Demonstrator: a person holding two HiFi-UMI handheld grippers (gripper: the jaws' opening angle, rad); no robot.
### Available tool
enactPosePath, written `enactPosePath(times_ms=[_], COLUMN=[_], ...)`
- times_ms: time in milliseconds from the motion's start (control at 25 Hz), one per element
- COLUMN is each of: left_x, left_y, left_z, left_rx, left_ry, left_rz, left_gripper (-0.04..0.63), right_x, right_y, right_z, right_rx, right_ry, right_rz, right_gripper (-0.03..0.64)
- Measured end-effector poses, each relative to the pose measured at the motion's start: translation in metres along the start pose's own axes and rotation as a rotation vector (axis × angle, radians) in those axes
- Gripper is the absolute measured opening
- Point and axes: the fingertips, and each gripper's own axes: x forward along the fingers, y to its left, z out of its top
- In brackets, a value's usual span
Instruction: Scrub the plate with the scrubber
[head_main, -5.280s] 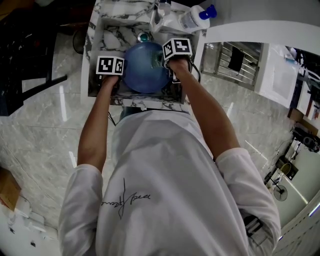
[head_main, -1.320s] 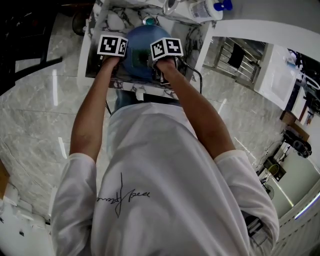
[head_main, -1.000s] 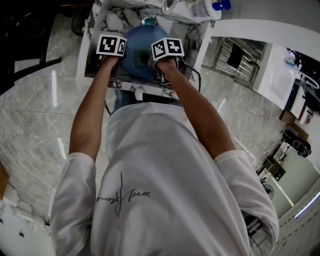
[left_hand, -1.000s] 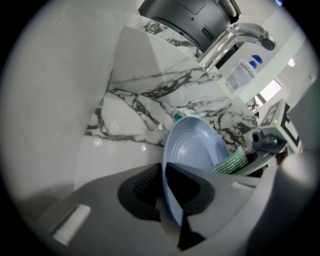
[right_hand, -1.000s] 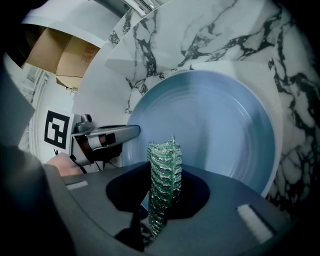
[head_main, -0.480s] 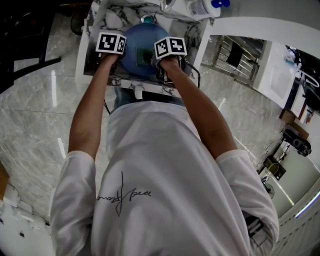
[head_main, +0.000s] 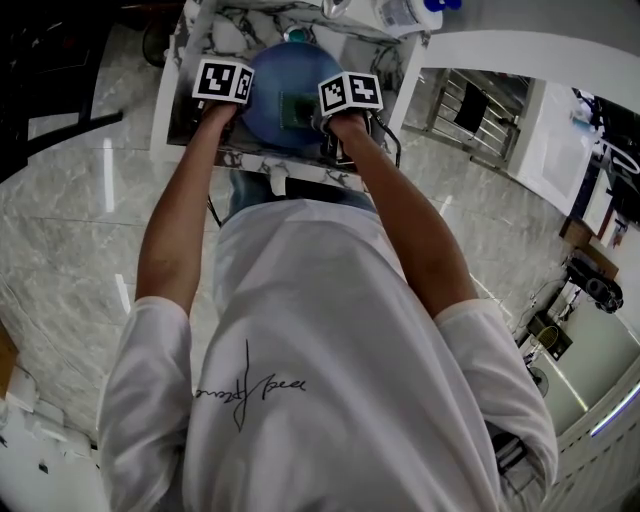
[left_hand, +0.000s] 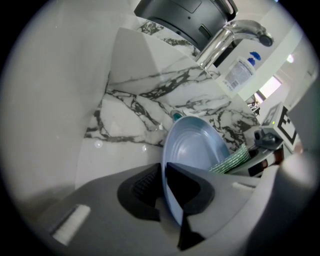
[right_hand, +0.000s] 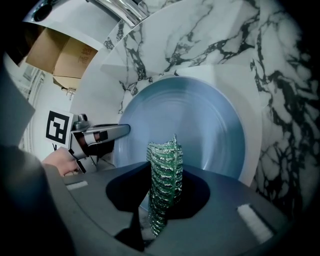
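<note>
Inside the marble sink (head_main: 188, 112), a blue plate (head_main: 268, 95) stands tilted up on edge in the middle of the basin, its top reaching toward the back edge. The left gripper (left_hand: 162, 192) is clamped on the plate's left rim, with one jaw on each face. The right gripper (right_hand: 161, 210) pinches a green mesh scrubber (right_hand: 164, 167) upright between its jaws, and the scrubber's tip lies against the plate's hollow face. Along the sink's back edge stand a chrome faucet (left_hand: 225, 40) and a white bottle (left_hand: 240, 75) with a blue cap.
</note>
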Motion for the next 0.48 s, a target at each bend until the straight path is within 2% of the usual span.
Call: enactPosePath(times_ms=[480], left_x=[0.002], left_y=[0.002], left_z=[-0.001], left_rx=[0.000], left_ry=[0.003], left_rz=[0.011], left_gripper=[0.089], right_x=[-0.008], right_y=[-0.013], right_z=[-0.001], right_rx=[-0.035], right_ry=[0.012], right_rz=[-0.048], right_gripper=[0.064])
